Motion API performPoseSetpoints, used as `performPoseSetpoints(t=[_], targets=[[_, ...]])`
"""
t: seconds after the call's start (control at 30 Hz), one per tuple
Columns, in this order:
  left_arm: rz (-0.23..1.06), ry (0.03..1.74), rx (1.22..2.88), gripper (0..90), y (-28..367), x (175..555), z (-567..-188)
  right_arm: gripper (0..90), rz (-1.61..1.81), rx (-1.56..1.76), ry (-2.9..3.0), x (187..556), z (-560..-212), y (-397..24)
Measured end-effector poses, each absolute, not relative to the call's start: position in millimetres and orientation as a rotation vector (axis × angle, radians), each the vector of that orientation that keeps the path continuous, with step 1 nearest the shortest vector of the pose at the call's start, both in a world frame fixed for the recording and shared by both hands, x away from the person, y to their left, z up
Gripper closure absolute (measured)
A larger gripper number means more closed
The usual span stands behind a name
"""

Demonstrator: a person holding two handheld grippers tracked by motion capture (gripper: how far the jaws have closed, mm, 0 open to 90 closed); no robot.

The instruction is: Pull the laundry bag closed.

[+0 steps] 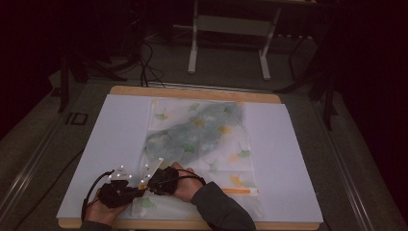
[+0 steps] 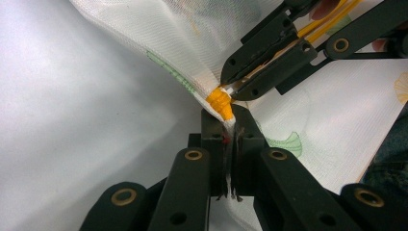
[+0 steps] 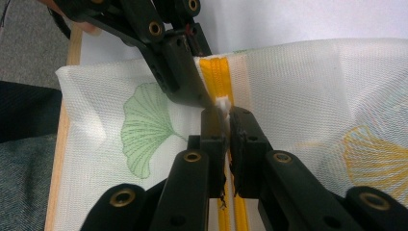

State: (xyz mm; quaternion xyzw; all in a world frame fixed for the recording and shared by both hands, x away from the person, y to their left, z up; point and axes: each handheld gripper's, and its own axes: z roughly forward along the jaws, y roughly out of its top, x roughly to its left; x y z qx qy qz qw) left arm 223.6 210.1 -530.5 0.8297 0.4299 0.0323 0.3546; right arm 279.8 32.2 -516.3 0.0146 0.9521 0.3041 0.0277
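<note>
Around the work area

A white sheet covers the wooden table under the grippers. Beyond them, on the grey floor, stands a white frame, with black cables to its left.

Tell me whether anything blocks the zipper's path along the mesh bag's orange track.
Nothing visible does. The left tongs pinch the bag at the orange zipper end, and the right tongs clamp the white pull. The orange zipper track lies flat and bare toward the bag's right edge.
</note>
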Motion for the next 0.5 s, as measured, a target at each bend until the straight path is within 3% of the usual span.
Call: performPoseSetpoints(t=[0.5], targets=[[0.128,1.107,2.137,86.5,208.7,219.9,-525.2,85.2,0.918,0.050,2.935,279.2,-516.4,30.7]])
